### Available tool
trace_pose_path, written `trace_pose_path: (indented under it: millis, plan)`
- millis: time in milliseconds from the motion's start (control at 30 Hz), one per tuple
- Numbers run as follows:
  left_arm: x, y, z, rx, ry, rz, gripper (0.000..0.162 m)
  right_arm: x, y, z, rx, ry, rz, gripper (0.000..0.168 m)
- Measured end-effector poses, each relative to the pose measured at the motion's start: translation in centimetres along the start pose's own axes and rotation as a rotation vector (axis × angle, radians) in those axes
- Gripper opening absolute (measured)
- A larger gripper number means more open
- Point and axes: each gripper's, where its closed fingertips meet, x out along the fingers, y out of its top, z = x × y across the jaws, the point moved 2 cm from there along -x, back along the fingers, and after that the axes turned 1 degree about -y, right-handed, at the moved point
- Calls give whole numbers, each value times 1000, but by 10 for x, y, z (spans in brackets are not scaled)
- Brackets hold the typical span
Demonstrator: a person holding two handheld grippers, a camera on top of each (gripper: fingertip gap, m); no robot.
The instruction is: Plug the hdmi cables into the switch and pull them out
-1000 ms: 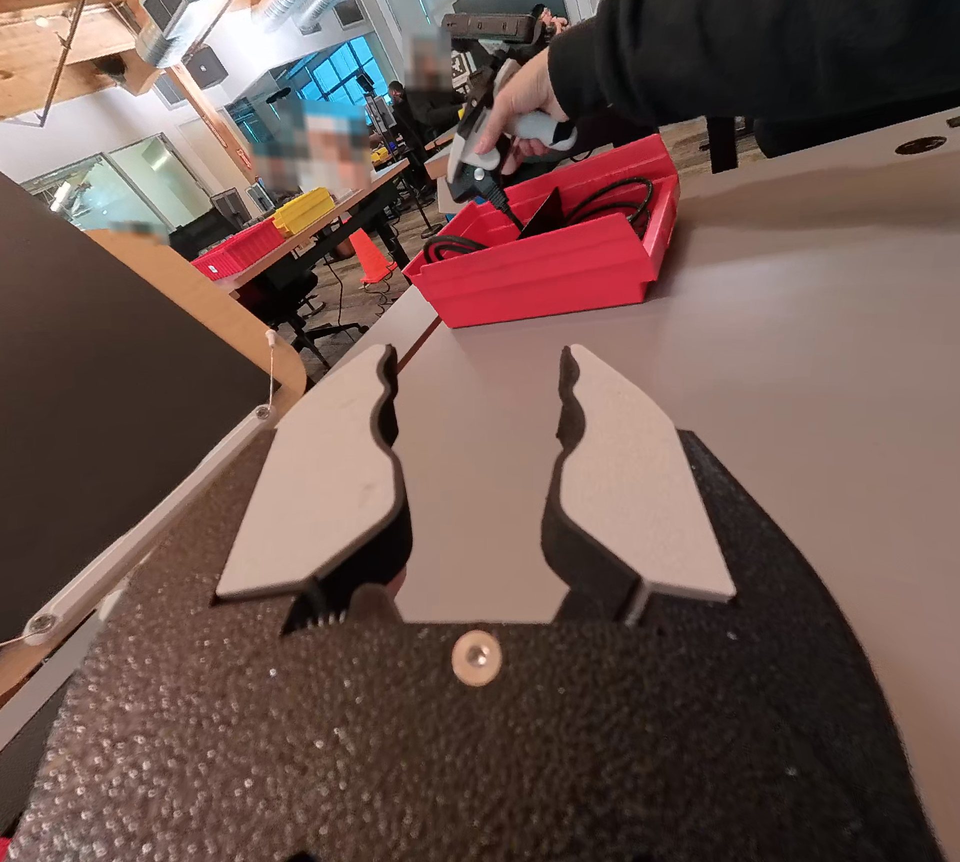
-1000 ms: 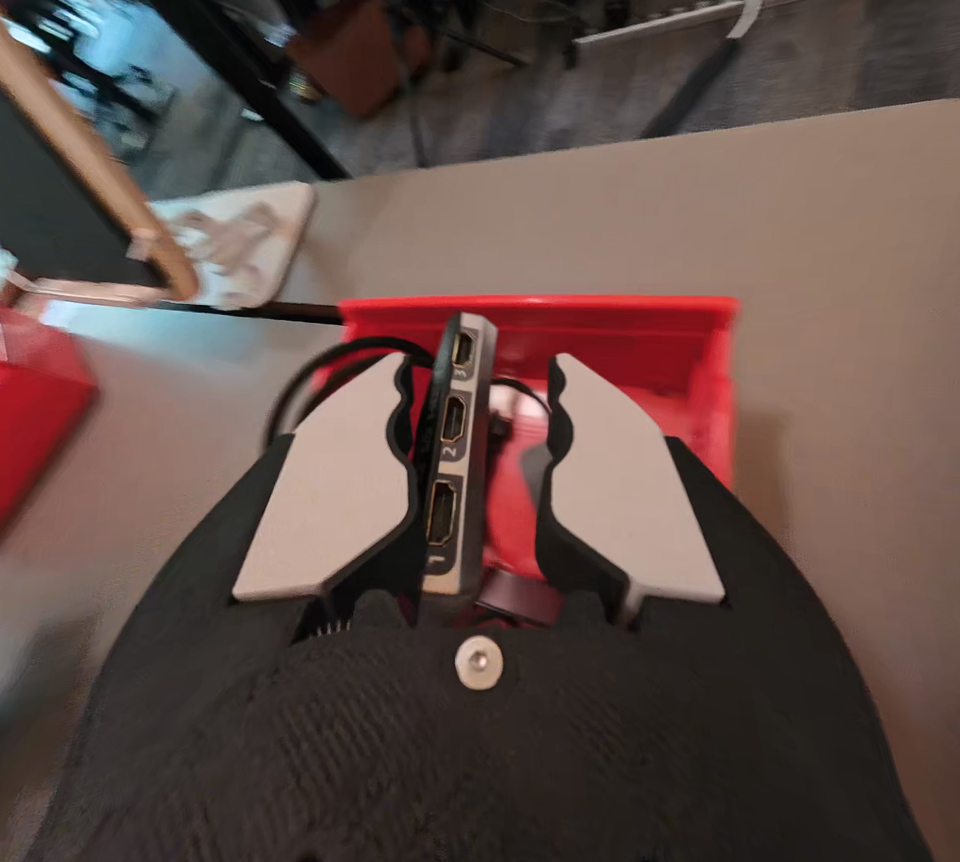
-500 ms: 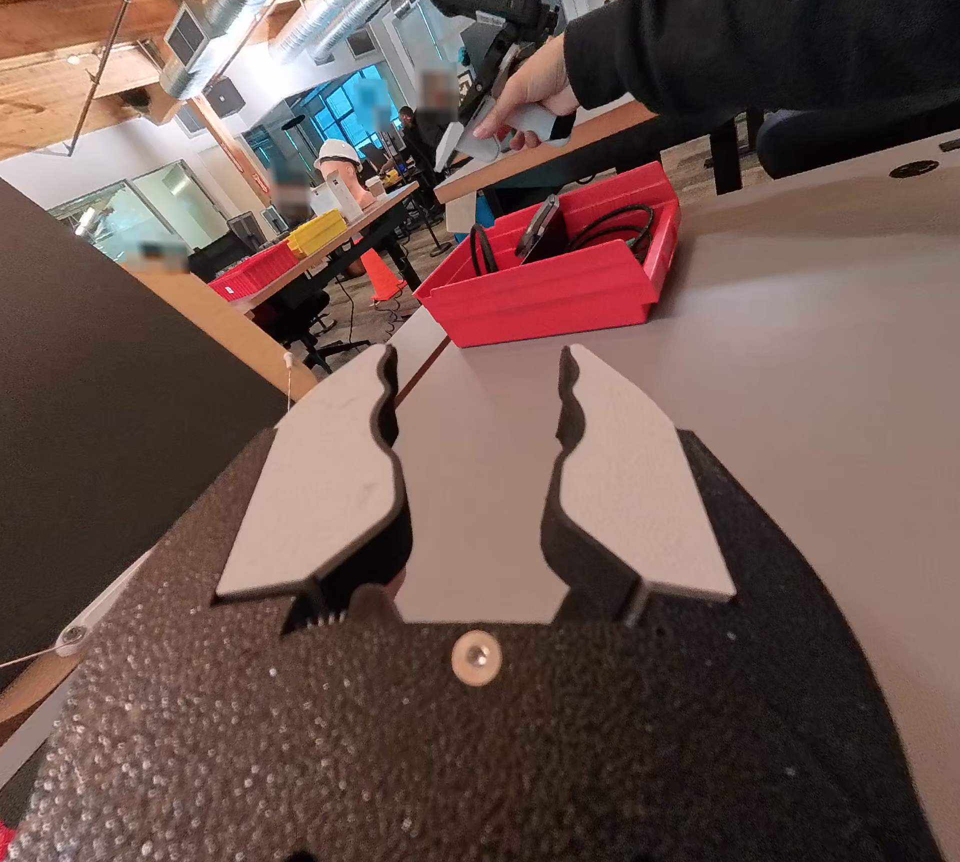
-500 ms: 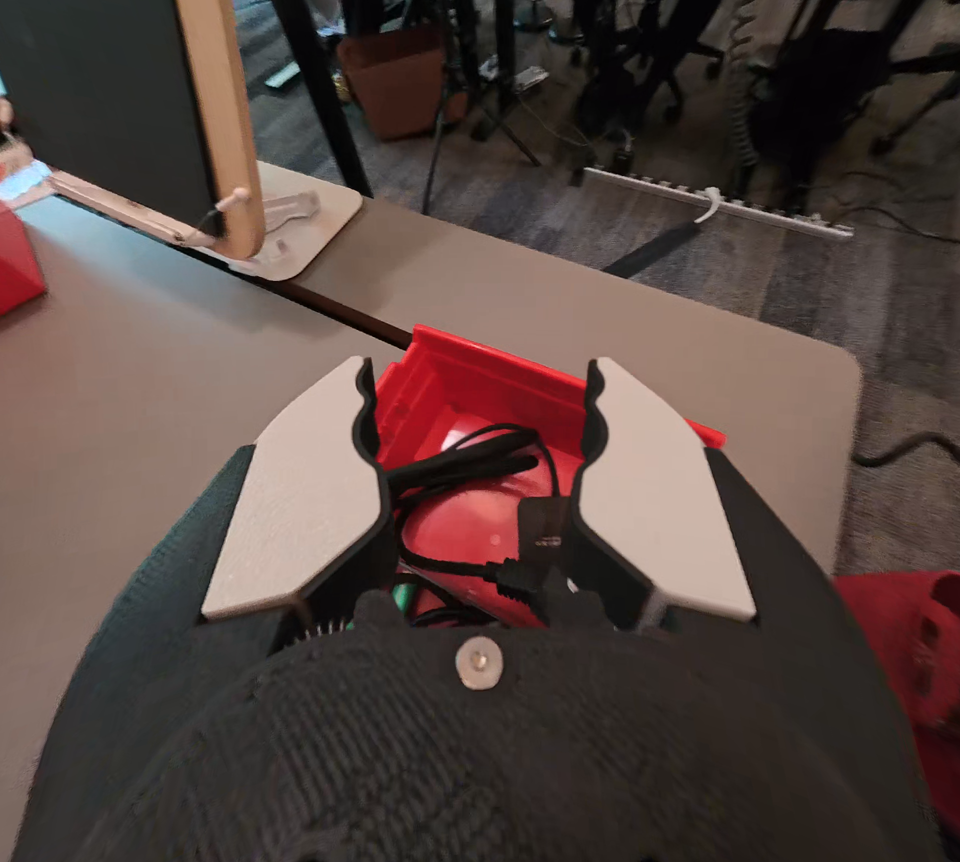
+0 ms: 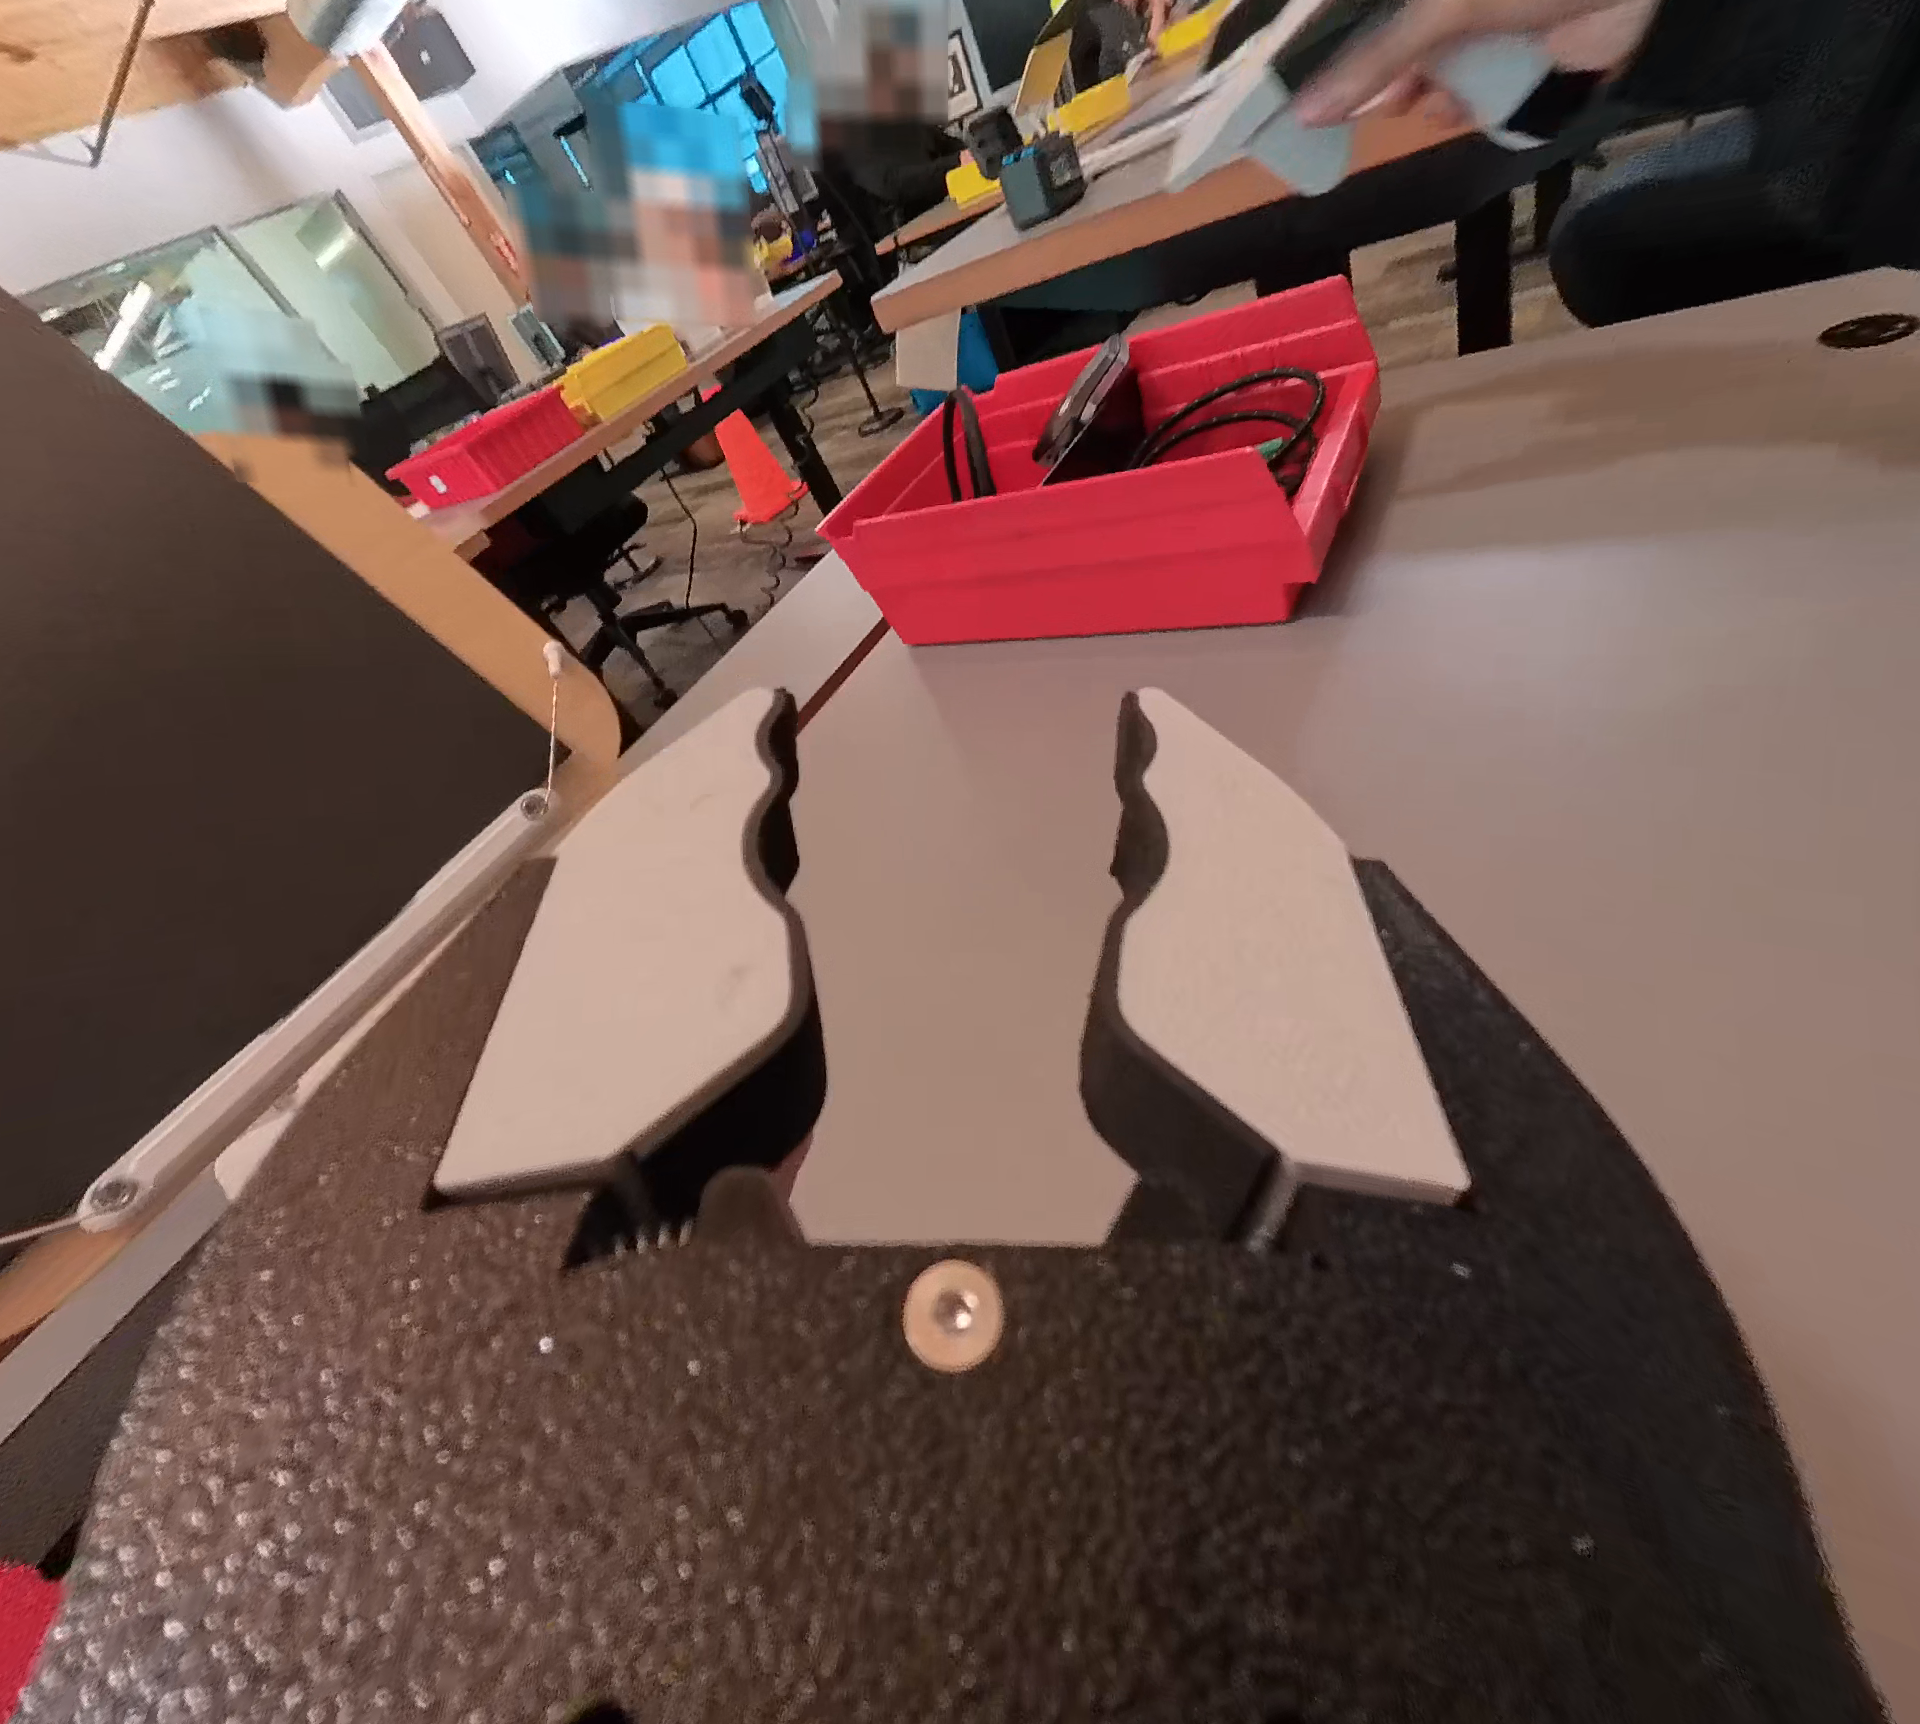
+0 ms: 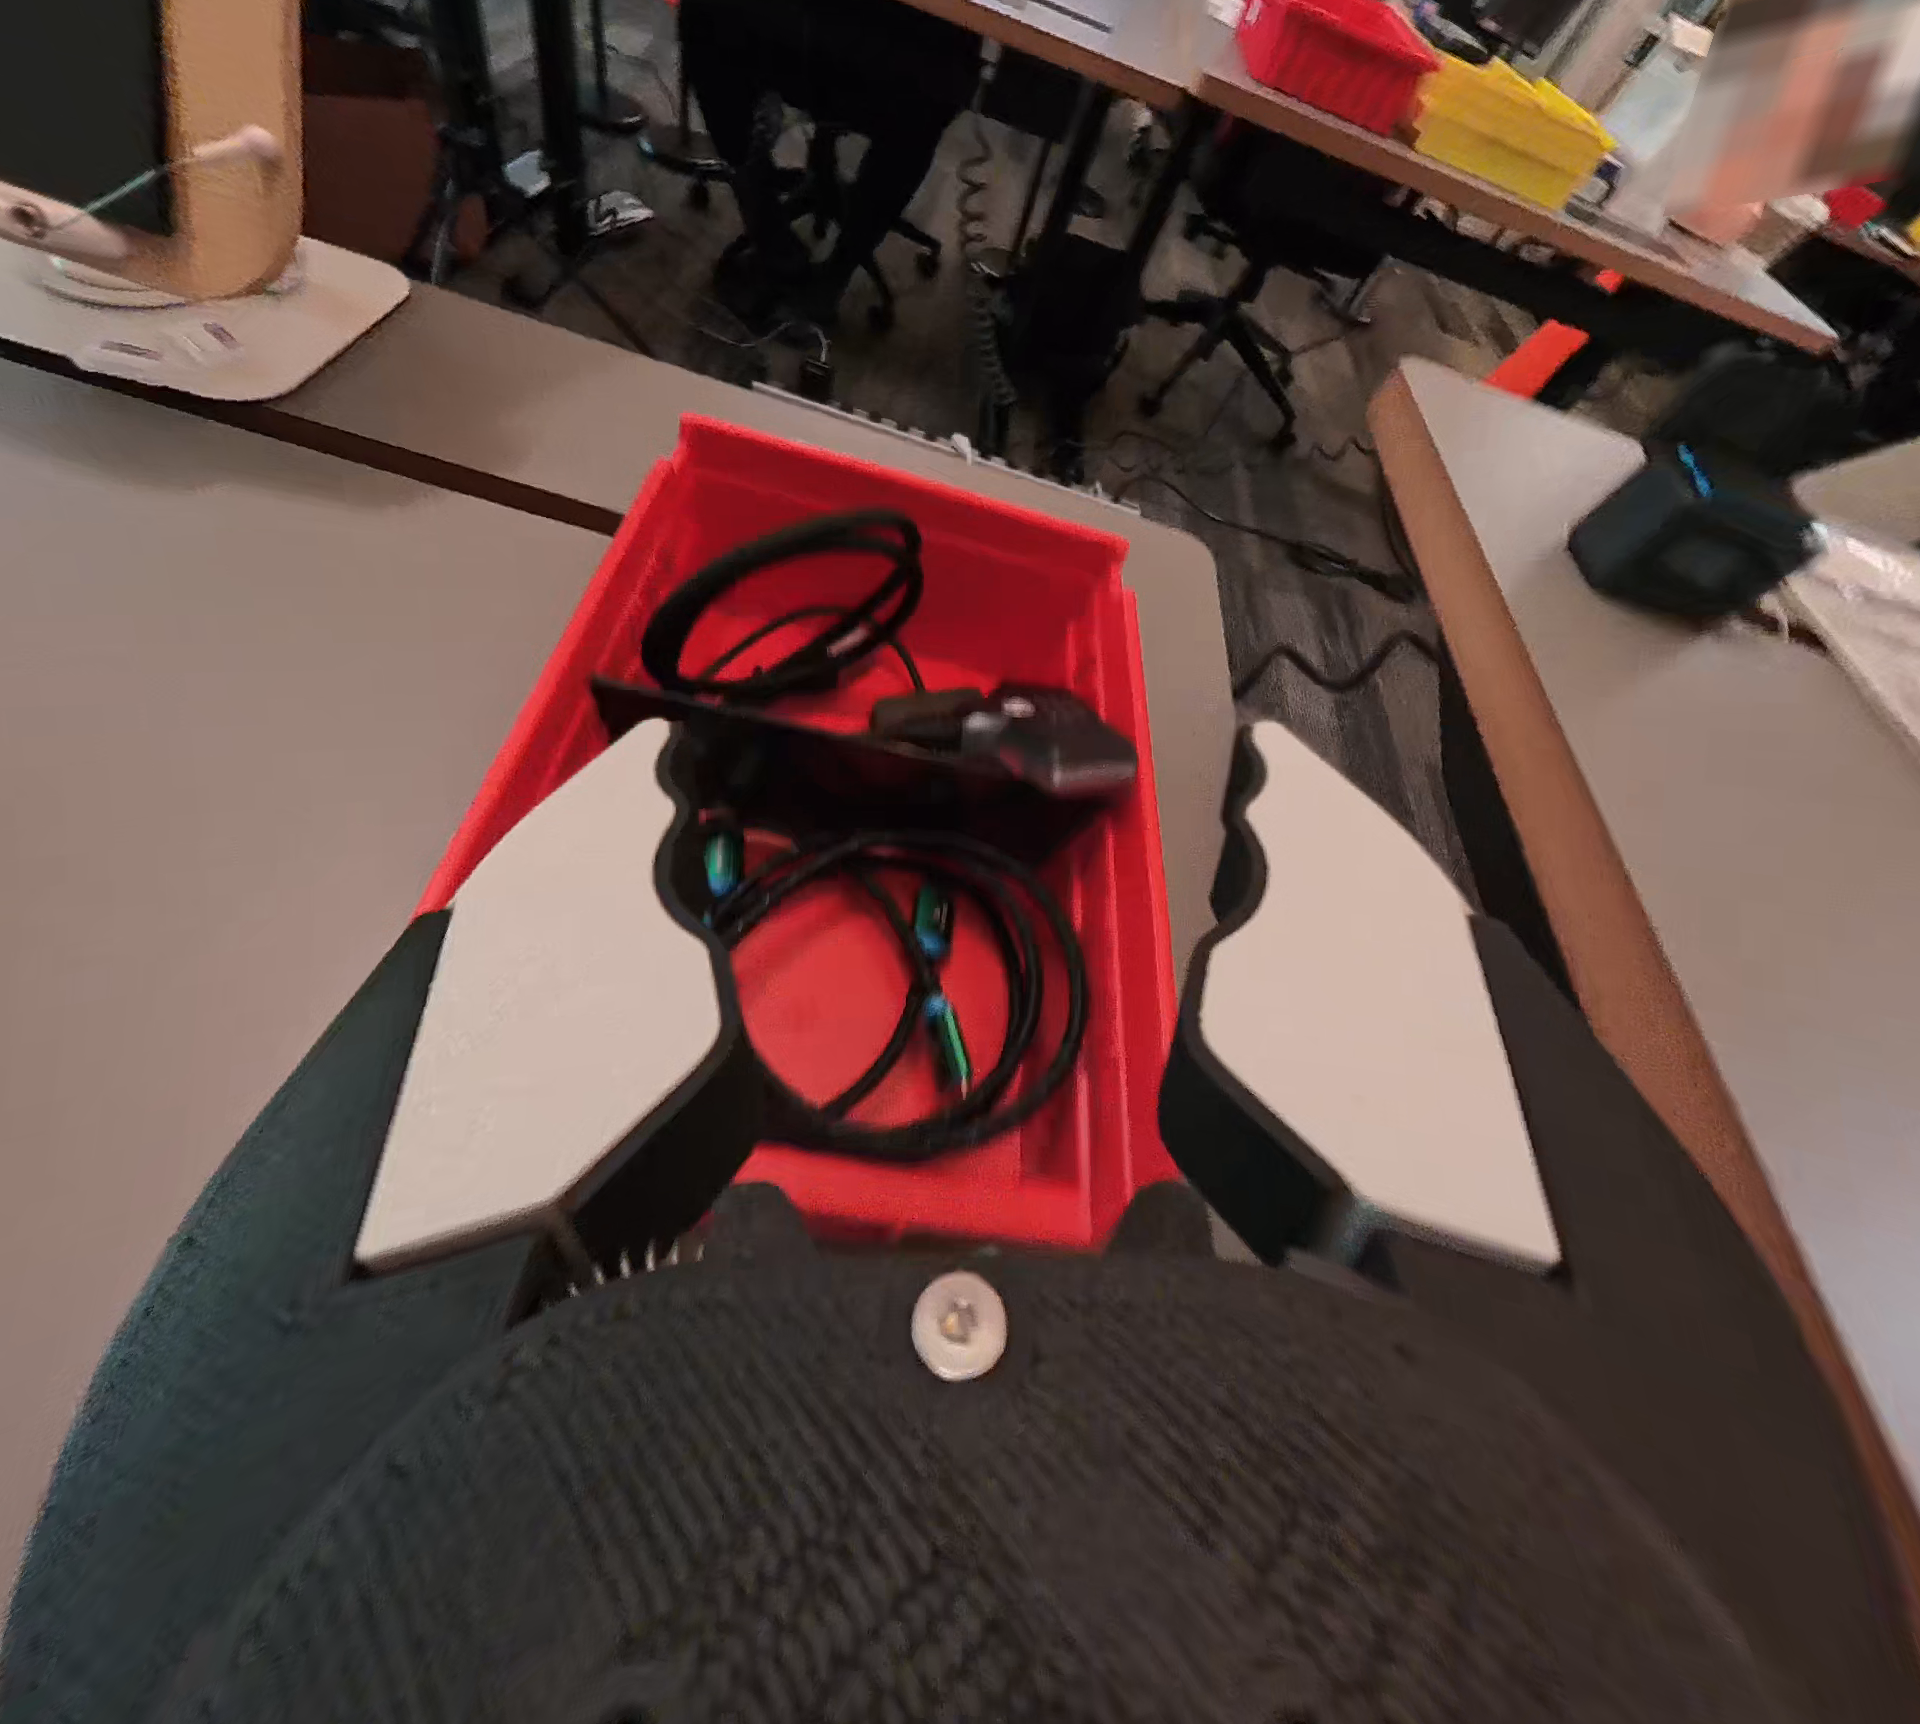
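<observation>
A red bin [image 6: 1101,895] stands on the grey table [image 6: 260,739]. The dark HDMI switch [image 6: 894,749] leans across the bin's middle. Black coiled cables [image 6: 997,1030] with green ties lie in front of it, and another coil [image 6: 790,604] lies behind. My right gripper [image 6: 956,770] is open and empty, raised above the near end of the bin. My left gripper [image 5: 951,718] is open and empty, low over bare table well short of the bin [image 5: 1091,552]. The switch [image 5: 1091,412] stands tilted in the bin there. The right gripper's handle and hand [image 5: 1351,53] show blurred at top right.
A dark panel with a wooden edge on a white base [image 6: 208,116] stands at the table's left edge, also in the left wrist view [image 5: 208,739]. A second table [image 6: 1714,791] with a black device lies to the right. Further tables carry red and yellow bins [image 6: 1434,74].
My right gripper let go of the switch, opened wide and rose back from the bin; the switch now rests in the bin. My left gripper stayed open and only tilted slightly.
</observation>
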Motion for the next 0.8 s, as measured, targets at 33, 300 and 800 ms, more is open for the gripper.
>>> trace_pose_path:
  millis: [33,300,800]
  plan:
    - [2,-2,1,-5,3,-19,58,-11,-13,1,21,-18,5,101]
    - [21,-8,25,-76,-64,-74,62,-53,-94,0,64,-91,-55,102]
    - [99,9,60,-401,2,-172,87,-59,-117,35,203,-166,-36,109]
